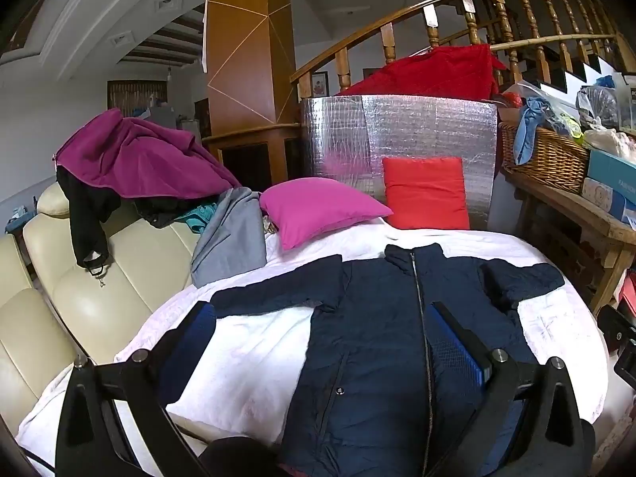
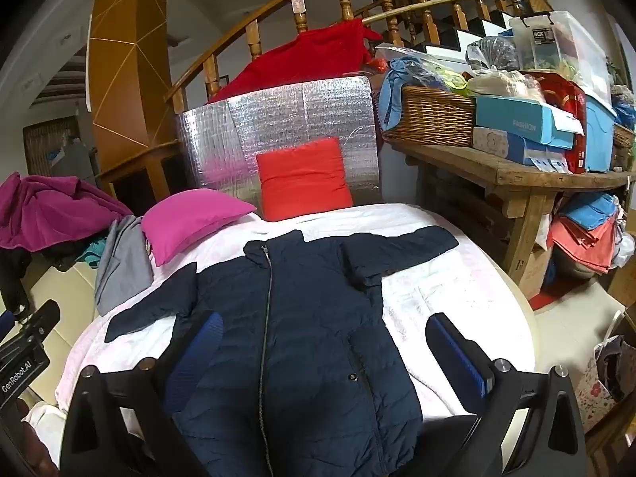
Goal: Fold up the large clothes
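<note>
Navy jacket (image 1: 377, 342) lies zipped and spread flat on the white bed (image 1: 246, 357); left claw (image 1: 322, 318) and right claw (image 2: 326, 330) hover over its hem, both wide open, gripping nothing

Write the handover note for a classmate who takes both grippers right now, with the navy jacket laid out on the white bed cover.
Left gripper: open, empty, above the jacket's front.
Right gripper: open, empty, above the lower front.
Navy quilted zip-up jacket: flat on the white bed cover, zipped, both sleeves spread sideways.
Done: jacket laid out.
Left: every fold; probably sleeves in first, then the body.
</note>
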{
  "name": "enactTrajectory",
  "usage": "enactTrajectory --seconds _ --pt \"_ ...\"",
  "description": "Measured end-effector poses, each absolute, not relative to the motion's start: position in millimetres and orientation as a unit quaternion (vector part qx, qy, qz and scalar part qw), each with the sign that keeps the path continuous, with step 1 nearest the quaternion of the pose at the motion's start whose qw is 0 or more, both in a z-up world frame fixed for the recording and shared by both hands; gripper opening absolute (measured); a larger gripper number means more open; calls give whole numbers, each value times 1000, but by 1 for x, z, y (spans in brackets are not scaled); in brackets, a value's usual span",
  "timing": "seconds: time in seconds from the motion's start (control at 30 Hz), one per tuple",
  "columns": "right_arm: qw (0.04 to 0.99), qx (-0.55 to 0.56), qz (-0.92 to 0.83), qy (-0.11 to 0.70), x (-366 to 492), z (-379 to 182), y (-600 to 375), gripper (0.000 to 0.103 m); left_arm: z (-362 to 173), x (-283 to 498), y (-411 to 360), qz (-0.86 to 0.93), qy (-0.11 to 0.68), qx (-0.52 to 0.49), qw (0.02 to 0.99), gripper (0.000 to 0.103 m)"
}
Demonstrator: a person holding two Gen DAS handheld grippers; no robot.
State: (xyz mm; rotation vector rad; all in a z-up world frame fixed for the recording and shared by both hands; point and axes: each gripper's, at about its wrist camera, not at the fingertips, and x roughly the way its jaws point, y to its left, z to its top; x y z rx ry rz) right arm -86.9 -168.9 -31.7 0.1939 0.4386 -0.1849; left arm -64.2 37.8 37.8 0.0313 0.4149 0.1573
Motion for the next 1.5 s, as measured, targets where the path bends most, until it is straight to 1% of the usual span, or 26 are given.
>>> enactTrajectory --seconds 1.1,1.5 --pt "969 92 -92 211 -73 -29 -173 103 33 -54 43 81 216 18 973 103" --pt "965 102 -100 220 -35 -33 -190 103 21 -16 38 86 230 28 969 103"
